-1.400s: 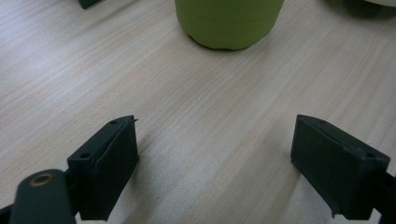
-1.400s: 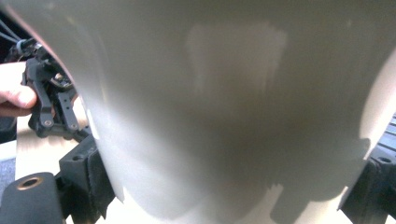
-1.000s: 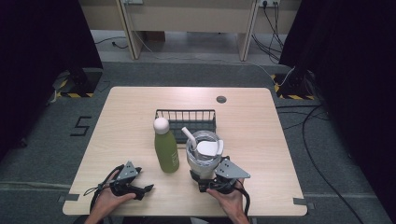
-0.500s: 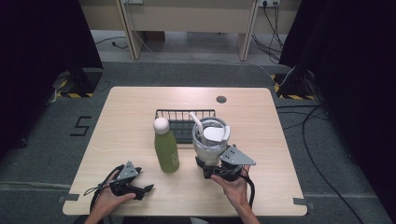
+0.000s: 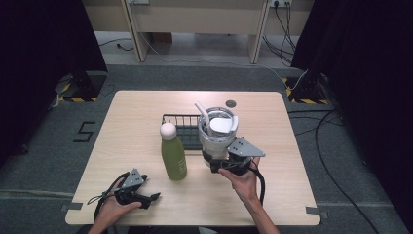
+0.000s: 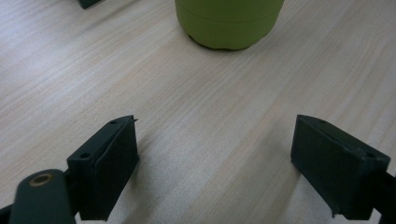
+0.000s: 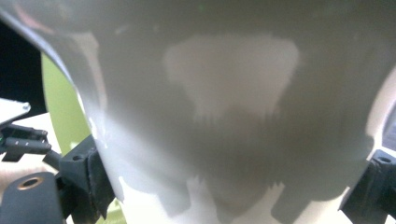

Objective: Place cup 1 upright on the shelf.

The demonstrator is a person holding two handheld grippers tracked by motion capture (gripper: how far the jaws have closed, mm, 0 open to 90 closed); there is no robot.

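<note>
Right gripper (image 5: 220, 163) has lifted tumbler (image 5: 216, 136) toward basket (image 5: 181, 121).

Tumbler (image 5: 217, 138): white body, white straw, pale grey lid, at 1 o'clock from the bottle. Bottle (image 5: 173, 157): olive green, cream round cap. Basket (image 5: 181, 127): black wire grid. Table (image 5: 136, 126): pale wood grain; small dark disc (image 5: 231, 103) at 12 o'clock. Both grippers (image 5: 146, 199) (image 5: 219, 163): black, grey plates.

Overhead and close left view share green bottle (image 5: 173, 158).
</note>
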